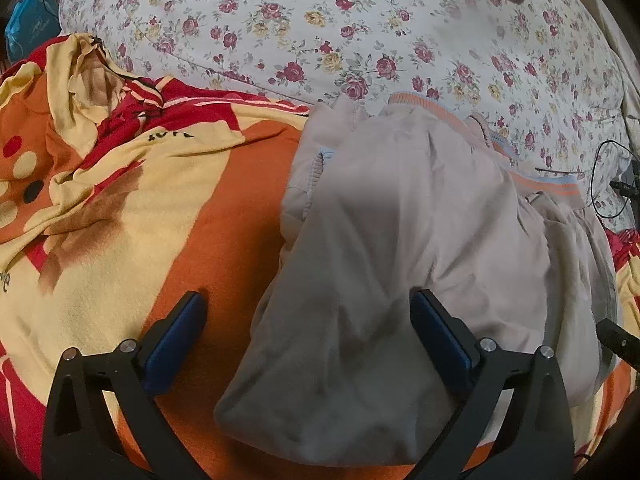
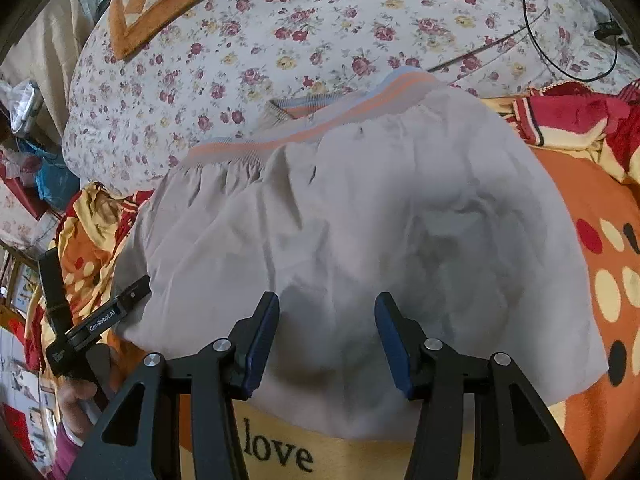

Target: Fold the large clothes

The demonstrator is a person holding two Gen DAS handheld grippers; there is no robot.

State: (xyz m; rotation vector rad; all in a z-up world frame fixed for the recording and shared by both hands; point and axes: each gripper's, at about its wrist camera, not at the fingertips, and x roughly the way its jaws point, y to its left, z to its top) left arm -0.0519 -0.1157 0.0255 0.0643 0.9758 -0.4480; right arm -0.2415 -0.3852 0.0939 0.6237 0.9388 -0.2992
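Left gripper (image 1: 306,336) spread wide over the near edge of the grey jacket (image 1: 400,240), right gripper (image 2: 327,340) also spread above it, jacket lying on an orange blanket (image 1: 224,216), flowered sheet (image 1: 360,28) behind.

You can read "love" in dark serif letters on the yellow part of the orange, red and yellow blanket (image 2: 276,454), between the right tool's (image 2: 326,340) two arms in the right wrist view. On the left tool (image 2: 102,326), seen at the left of that view, a small white label reads "GenRobot.AI"; a second small label lower on its black body is too blurred to make out. In the left wrist view, the blanket (image 1: 168,136) shows dark letters upside down near its folds, not clearly legible, and a cut-off "e" at the far left edge
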